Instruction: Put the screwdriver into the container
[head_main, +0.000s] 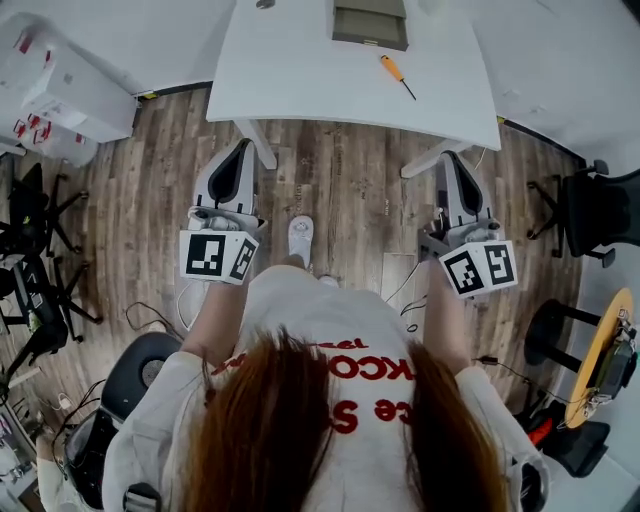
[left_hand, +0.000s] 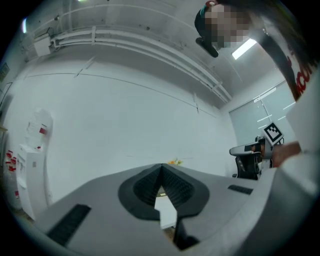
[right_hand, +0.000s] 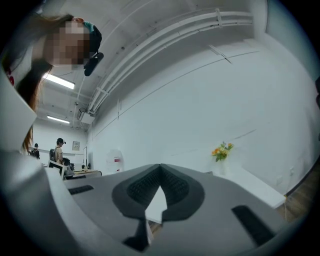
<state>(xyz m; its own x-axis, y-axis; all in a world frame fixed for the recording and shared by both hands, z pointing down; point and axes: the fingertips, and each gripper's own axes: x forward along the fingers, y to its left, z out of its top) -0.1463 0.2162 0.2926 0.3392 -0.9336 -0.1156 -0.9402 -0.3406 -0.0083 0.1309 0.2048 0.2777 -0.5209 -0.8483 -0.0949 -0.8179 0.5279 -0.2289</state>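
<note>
With the task not yet begun, the left gripper (left_hand: 161, 172) and right gripper (right_hand: 160, 172), both pressed together and empty, must reach far to the screwdriver (head_main: 396, 74) near the container (head_main: 370, 41).

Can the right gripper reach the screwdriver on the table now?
Likely yes: the screwdriver lies in the open on the table, ahead of the right gripper, with nothing between. Its shut jaws must open first.

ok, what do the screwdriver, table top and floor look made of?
Screwdriver: orange handle, likely plastic; thin dark shaft, probably metal.
Table: smooth matte white top, laminate or painted board.
Floor: wood-grain planks with visible seams; real wood or vinyl, unclear.
</note>
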